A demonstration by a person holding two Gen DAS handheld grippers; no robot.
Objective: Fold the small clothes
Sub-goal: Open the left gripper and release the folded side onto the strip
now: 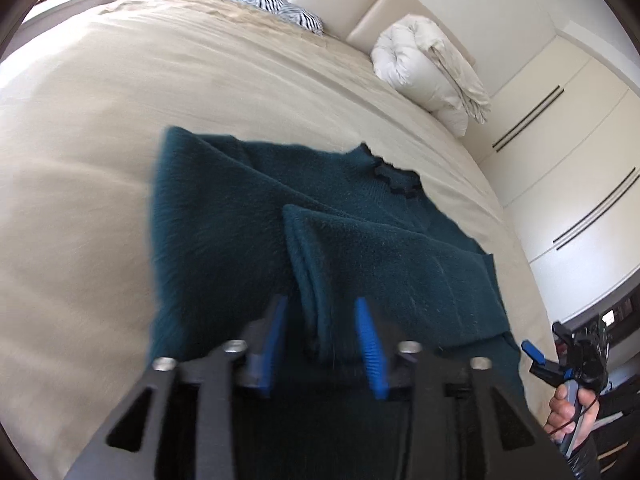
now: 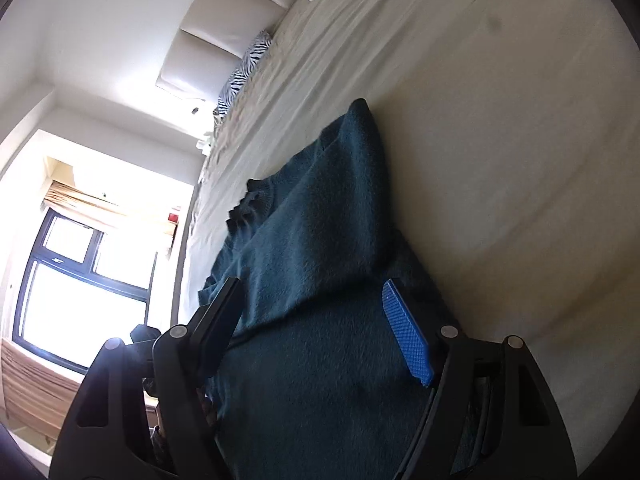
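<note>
The teal sweater (image 1: 248,216) on the bed (image 1: 80,120) looks soft and floppy, best taken by a folded edge. The left gripper (image 1: 322,344) stands released over the folded sleeve (image 1: 360,248); the right gripper (image 2: 316,328) is spread and empty.

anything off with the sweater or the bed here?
Nothing damaged or spilled. The teal sweater lies part-folded on the bed, one sleeve doubled across the body with a raised ridge between the open left gripper pads. Rumpled sheet near the zebra pillow, otherwise tidy.
</note>
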